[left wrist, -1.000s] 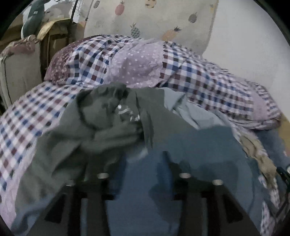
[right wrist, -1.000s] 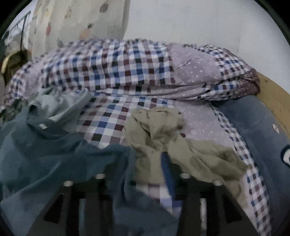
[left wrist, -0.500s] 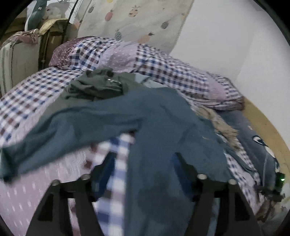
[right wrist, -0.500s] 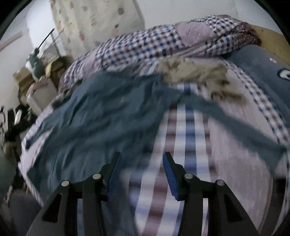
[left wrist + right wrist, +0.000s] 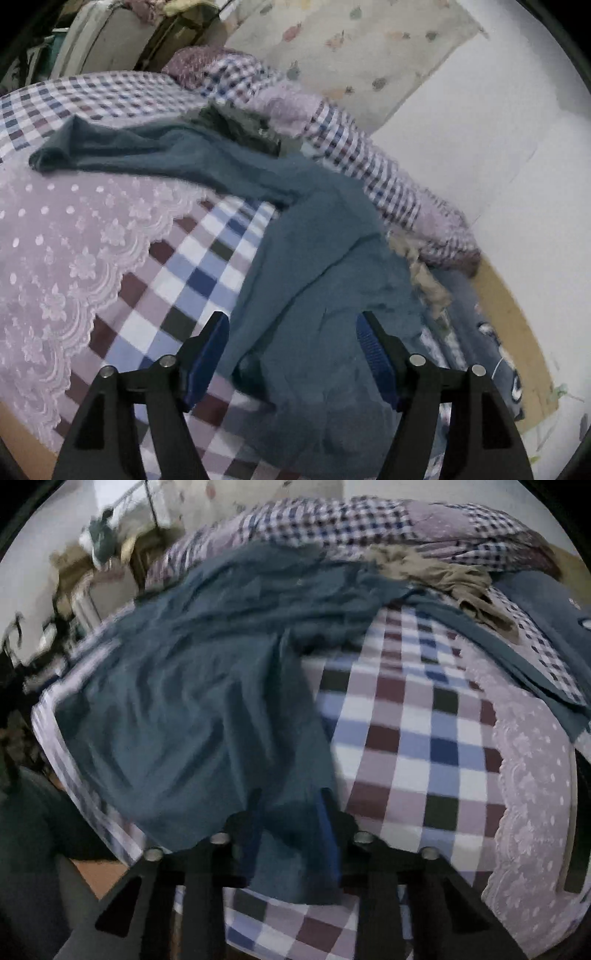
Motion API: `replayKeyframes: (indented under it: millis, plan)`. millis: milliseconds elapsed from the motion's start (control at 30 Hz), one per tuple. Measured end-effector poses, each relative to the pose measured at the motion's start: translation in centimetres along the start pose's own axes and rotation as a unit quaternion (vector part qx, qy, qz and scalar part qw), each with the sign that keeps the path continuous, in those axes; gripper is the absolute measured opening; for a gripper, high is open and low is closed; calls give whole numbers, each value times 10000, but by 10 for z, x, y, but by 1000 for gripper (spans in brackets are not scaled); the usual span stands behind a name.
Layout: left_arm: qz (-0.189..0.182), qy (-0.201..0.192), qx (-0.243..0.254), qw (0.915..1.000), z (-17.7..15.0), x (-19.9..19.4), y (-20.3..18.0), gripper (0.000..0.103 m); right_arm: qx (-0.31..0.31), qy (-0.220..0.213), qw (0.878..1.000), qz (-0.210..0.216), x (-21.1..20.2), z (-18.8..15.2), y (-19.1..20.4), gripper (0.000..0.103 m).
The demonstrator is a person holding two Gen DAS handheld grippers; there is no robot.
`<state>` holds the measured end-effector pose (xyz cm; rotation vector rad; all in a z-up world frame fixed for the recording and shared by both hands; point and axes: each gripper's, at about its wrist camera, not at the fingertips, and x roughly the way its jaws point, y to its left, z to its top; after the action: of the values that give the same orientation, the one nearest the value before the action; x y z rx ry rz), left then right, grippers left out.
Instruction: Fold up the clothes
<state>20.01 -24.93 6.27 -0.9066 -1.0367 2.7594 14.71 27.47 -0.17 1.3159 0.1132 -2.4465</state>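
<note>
1. A teal-blue garment (image 5: pixel 310 258) is seen spread across a checked bedcover (image 5: pixel 192 266), one sleeve trailing out toward the far left of the bed in the left wrist view.

2. The left gripper (image 5: pixel 291 332) is held with its blue-padded fingers (image 5: pixel 208 347) spread wide, the near hem of the garment lying between them but not pinched.

3. In the right wrist view, the right gripper (image 5: pixel 288 812) is shown with its fingers drawn close on a fold at the near edge of the teal-blue garment (image 5: pixel 192 686), cloth being bunched between the pads.

4. The body of the garment is draped over the left half of the bed in that view, with a sleeve stretched diagonally to the right across the checked bedcover (image 5: pixel 413 738).

5. A crumpled tan garment (image 5: pixel 443 576) is pictured at the far side of the bed, just beside the blue sleeve and against a rolled checked quilt (image 5: pixel 369 520).

6. A dark green garment (image 5: pixel 240 125) is seen bunched behind the blue one in the left wrist view, near the quilt (image 5: pixel 354 155).

7. A lilac lace-edged panel (image 5: pixel 66 251) of the bedcover is visible at the left, and a navy pillow (image 5: pixel 546 605) at the right edge of the bed.
</note>
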Motion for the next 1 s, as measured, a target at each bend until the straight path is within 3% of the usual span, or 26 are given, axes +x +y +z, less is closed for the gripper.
replayKeyframes:
  millis: [133,233,333,433,600,700,800,1000]
  plan:
    - [132,9,-116,9998,-2,3,6,75,-8,39,9996,-266,3,-6,1,2]
    - [185,57,-141,9997,-5,5,8,75,109,-164,9987,-467,-14,-11,1,0]
    - [224,65,-131,9996,-8,5,8,75,848,-736,9936,-91,-57,-20,-10,0]
    - [298,146,-61,9994,-10,8,6,75,1853,-1033,9766,342,-81,-38,-32,0]
    - [358,190,-56,9992,-13,5,6,75,3076,-501,9500,-176,-62,-73,-81,0]
    - [429,277,-96,9986,-16,4,9,75,3564,-518,9324,-310,-67,-89,-100,1]
    - [501,356,-86,9981,-20,3,10,75,3455,-750,9354,8,-74,-89,-95,3]
    - [636,452,0,9970,-25,4,13,75,2595,-620,9631,338,-63,-71,-51,5]
